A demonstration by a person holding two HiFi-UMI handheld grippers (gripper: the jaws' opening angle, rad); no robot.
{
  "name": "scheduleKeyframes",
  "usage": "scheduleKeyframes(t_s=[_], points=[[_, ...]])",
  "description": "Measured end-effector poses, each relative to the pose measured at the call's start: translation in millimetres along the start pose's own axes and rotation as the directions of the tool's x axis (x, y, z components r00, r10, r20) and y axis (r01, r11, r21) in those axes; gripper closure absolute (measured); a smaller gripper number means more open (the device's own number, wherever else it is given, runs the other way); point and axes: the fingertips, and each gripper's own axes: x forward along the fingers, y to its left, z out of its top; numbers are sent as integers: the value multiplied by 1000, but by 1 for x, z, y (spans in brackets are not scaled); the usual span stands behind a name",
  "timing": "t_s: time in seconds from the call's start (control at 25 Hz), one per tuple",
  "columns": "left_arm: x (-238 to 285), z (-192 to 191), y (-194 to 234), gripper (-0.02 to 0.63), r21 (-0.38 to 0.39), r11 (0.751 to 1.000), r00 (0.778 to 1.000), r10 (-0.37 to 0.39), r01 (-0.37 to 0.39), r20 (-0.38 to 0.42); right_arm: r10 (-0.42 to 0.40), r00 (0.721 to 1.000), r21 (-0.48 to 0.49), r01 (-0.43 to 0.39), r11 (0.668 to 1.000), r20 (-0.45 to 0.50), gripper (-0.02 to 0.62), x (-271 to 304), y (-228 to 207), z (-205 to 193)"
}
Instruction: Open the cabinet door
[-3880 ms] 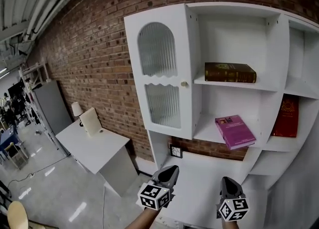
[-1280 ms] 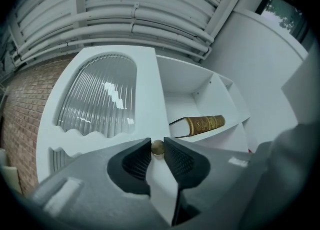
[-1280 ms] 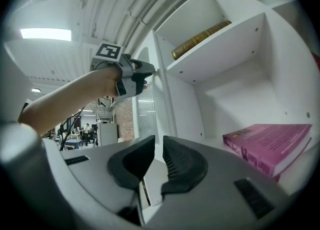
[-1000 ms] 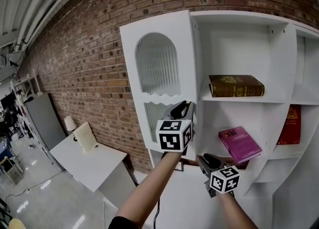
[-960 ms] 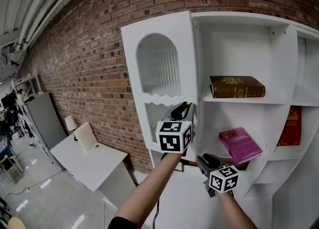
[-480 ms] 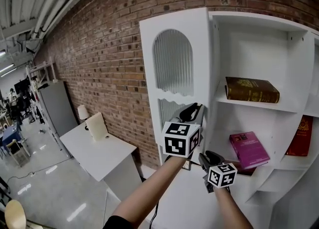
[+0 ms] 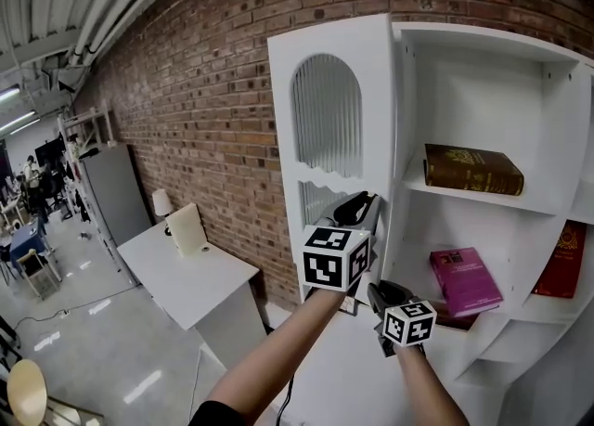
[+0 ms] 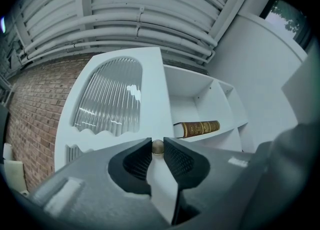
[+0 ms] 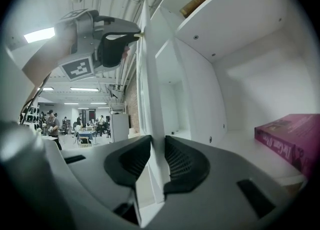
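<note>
— Jaws on the left gripper (image 8: 157,143) are pinched right onto the little brass knob (image 8: 157,147), one tip on each side of it, so that one's got a proper hold. What's the right one doing, though?

— Right gripper (image 9: 153,139) has the free edge of the cabinet door (image 7: 373,118) between its jaws. They've just been closing in, and the pads look snug on both faces of the panel. In the head view it sits at about 5 o'clock from the left gripper, lower down on that same edge.

— Ok cool. And the door itself?

— Swung out, clear of the shelf bay, standing upright at 12 o'clock in the head view with its ribbed glass arch (image 7: 327,113) facing the camera. The right gripper view catches it edge-on. Off at 3 o'clock from the door, a brown book (image 7: 473,170) lies flat on the upper shelf. A pink book (image 7: 464,280) lies on the shelf below it, and a red book (image 7: 568,262) stands further right. The brick wall (image 7: 200,90) runs off at 9 o'clock, with a white desk (image 7: 200,276) against it.
</note>
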Motion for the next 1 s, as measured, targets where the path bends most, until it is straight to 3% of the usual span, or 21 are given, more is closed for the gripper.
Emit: scheduleKeyframes(t_s=[0.28, 0.56, 1.0], points=[[-10, 3, 1, 526, -4, 1000, 1000, -9, 9, 1, -6, 1000, -16, 6, 1000, -8, 514, -4, 12, 0], [-24, 5, 1, 526, -9, 1000, 1000, -13, 13, -17, 41, 999, -23, -42, 999, -20, 522, -11, 25, -4], [-55, 13, 8, 526, -29, 995, 996, -93, 93, -5, -52, 999, -39, 52, 998, 0, 526, -19, 57, -7]])
